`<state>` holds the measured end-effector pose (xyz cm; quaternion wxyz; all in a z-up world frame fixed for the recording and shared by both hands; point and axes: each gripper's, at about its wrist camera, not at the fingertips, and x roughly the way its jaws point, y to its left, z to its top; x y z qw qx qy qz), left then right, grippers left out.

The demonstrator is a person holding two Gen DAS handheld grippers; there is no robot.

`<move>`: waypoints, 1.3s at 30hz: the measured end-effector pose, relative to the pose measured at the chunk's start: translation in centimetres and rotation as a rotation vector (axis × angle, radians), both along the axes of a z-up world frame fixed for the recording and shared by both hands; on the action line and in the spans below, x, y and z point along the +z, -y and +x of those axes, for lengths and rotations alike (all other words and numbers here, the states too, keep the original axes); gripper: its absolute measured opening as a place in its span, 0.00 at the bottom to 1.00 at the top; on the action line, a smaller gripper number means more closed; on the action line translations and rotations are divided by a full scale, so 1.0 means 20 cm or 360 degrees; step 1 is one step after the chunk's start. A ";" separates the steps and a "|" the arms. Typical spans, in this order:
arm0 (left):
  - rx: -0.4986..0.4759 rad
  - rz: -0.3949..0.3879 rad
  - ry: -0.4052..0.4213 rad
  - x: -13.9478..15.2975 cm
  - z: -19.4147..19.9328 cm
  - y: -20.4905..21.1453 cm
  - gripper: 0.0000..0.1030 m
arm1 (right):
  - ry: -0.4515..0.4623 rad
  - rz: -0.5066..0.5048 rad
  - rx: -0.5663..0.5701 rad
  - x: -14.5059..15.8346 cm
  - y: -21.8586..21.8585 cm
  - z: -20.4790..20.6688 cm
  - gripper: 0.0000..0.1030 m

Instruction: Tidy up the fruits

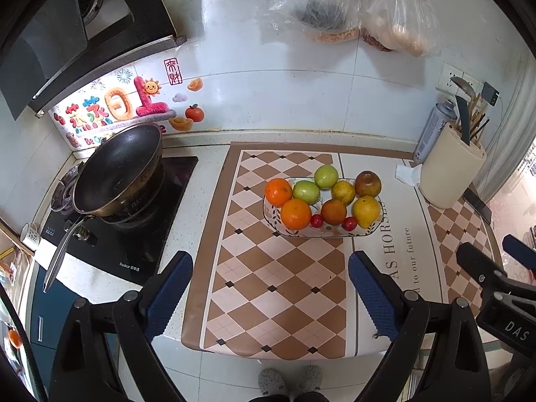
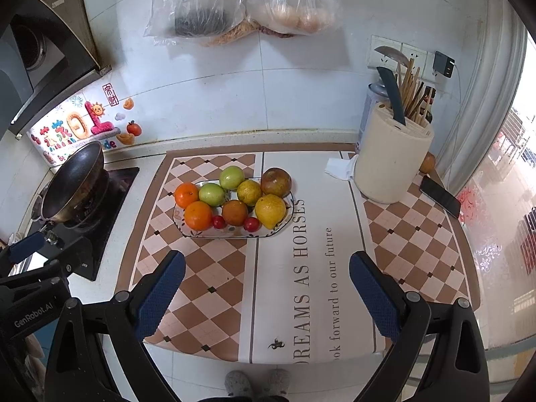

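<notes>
Left to right: wok (image 1: 117, 174) sat on the stove at far left, well apart from the fruit. Checked mat (image 1: 268, 284) covered the counter centre.

Left gripper (image 1: 269, 288) was wide apart, holding nothing, hovering over the mat near the counter's front edge. Plate (image 1: 284, 232) of fruit lay ahead of it and slightly to its right, closer to the wall.

On the plate, left to right: two oranges (image 2: 192, 206), two green apples (image 2: 221, 186), two small red fruits (image 2: 234, 222) along the near rim, a darker orange (image 2: 234, 212), a mottled yellow-green citrus (image 2: 249, 191), a lemon (image 2: 270, 210), and a brownish apple (image 2: 276, 182) at the far right corner. All packed touching.

Plate's long axis ran left-right across the counter, crosswise to both grippers' approach; lemon's pointed tip faced toward the near rim.

Right gripper (image 2: 268, 288) was also spread open and empty. From it the plate lay ahead and to the left.

Judgement: the two looked about equally distant; left was nearer the oranges, right nearer the lemon end. Near-row fruit were reachable first.

Knife block (image 2: 392, 164) and phone (image 2: 440, 196) stood at far right, clear of the plate.
</notes>
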<state>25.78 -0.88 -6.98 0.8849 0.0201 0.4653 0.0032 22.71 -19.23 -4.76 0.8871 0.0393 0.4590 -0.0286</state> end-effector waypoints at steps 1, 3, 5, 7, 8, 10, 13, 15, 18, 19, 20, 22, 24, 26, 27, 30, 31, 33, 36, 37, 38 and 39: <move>0.0004 0.0001 0.0005 0.00 0.00 0.00 0.92 | -0.0001 0.0002 0.0001 0.00 0.00 0.00 0.98; 0.0008 -0.0003 0.0012 0.01 -0.01 0.00 0.92 | 0.0005 0.0002 0.0000 0.00 0.00 -0.01 0.98; 0.0016 -0.0007 0.0014 0.01 -0.02 -0.01 0.95 | 0.0010 0.0001 0.0000 0.00 0.00 -0.02 0.98; 0.0024 -0.0011 0.0018 0.01 -0.03 -0.02 0.99 | 0.0012 0.0008 0.0004 0.01 0.00 -0.02 0.98; 0.0027 -0.0015 0.0024 0.02 -0.03 -0.02 0.99 | 0.0013 0.0006 0.0004 0.01 0.00 -0.03 0.98; 0.0032 -0.0016 0.0023 0.02 -0.03 -0.03 0.99 | 0.0010 0.0007 0.0003 0.02 0.00 -0.03 0.99; 0.0034 -0.0023 0.0025 0.02 -0.05 -0.04 0.99 | 0.0011 0.0005 0.0006 0.02 0.00 -0.03 0.99; 0.0030 -0.0027 0.0021 0.02 -0.05 -0.03 0.99 | 0.0012 0.0004 0.0006 0.02 0.00 -0.04 0.99; 0.0029 -0.0026 0.0021 0.02 -0.05 -0.03 0.99 | 0.0018 -0.0003 0.0009 0.03 -0.01 -0.04 0.99; 0.0031 -0.0028 0.0024 0.02 -0.05 -0.03 0.99 | 0.0016 0.0000 0.0010 0.03 -0.01 -0.05 0.99; 0.0027 -0.0029 0.0025 0.02 -0.05 -0.03 0.99 | 0.0017 0.0000 0.0008 0.03 -0.01 -0.05 0.99; 0.0025 -0.0026 0.0028 0.03 -0.06 -0.03 0.99 | 0.0018 -0.0007 0.0009 0.03 -0.01 -0.05 0.99; 0.0020 -0.0028 0.0032 0.03 -0.06 -0.02 0.99 | 0.0020 -0.0005 0.0008 0.04 -0.01 -0.05 0.99; 0.0020 -0.0029 0.0036 0.04 -0.07 -0.02 0.99 | 0.0021 -0.0011 0.0011 0.04 -0.01 -0.05 0.99; 0.0017 -0.0029 0.0040 0.04 -0.07 -0.02 1.00 | 0.0021 -0.0008 0.0012 0.04 -0.01 -0.06 0.99; 0.0014 -0.0024 0.0049 0.05 -0.08 -0.01 1.00 | 0.0022 -0.0012 0.0013 0.04 -0.01 -0.06 0.99; 0.0011 -0.0023 0.0051 0.06 -0.09 -0.01 0.99 | 0.0019 -0.0009 0.0015 0.04 -0.01 -0.06 0.99; 0.0009 -0.0020 0.0052 0.06 -0.09 -0.01 1.00 | 0.0021 -0.0006 0.0015 0.05 -0.01 -0.07 0.99; 0.0006 -0.0019 0.0053 0.06 -0.10 -0.01 1.00 | 0.0020 -0.0003 0.0013 0.05 0.00 -0.07 0.99; 0.0005 -0.0020 0.0054 0.06 -0.10 -0.01 1.00 | 0.0022 -0.0004 0.0013 0.06 0.00 -0.08 0.99; 0.0003 -0.0018 0.0056 0.07 -0.10 -0.01 1.00 | 0.0023 -0.0007 0.0011 0.06 0.00 -0.09 0.99; 0.0002 -0.0016 0.0059 0.07 -0.11 0.00 1.00 | 0.0023 -0.0003 0.0012 0.06 0.00 -0.09 0.99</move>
